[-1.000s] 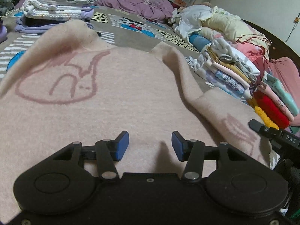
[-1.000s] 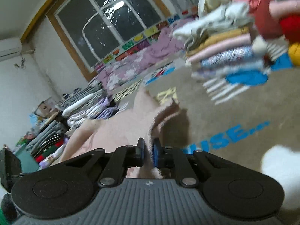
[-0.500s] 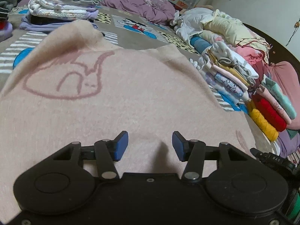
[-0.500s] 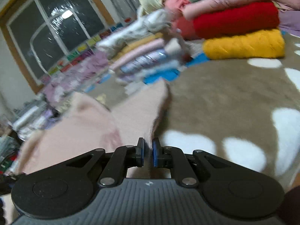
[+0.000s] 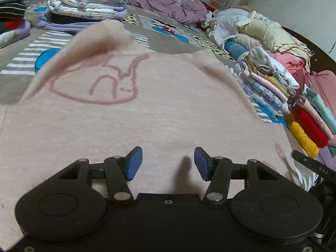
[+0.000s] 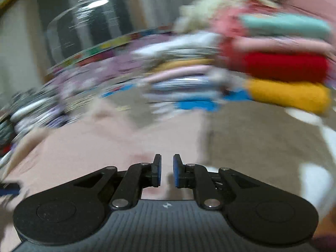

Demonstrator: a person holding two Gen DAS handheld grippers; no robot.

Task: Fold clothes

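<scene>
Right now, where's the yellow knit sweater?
In the left wrist view, the yellow knit sweater sits far right, bottom of a folded stack under a red sweater, just beyond the pink garment.

- I am in a home, in a room with a soft cartoon-patterned mat (image 5: pixel 168 26) spread out as the place for sorting laundry.
- Stacks of folded clothes (image 5: pixel 271 84) line the right side, and folded bedding (image 5: pixel 88 6) is piled at the far left.
- A crumpled purple quilt (image 5: pixel 174 4) lies at the back.
- A large dark window (image 6: pixel 84 21) shows, blurred, in my right view.
</scene>
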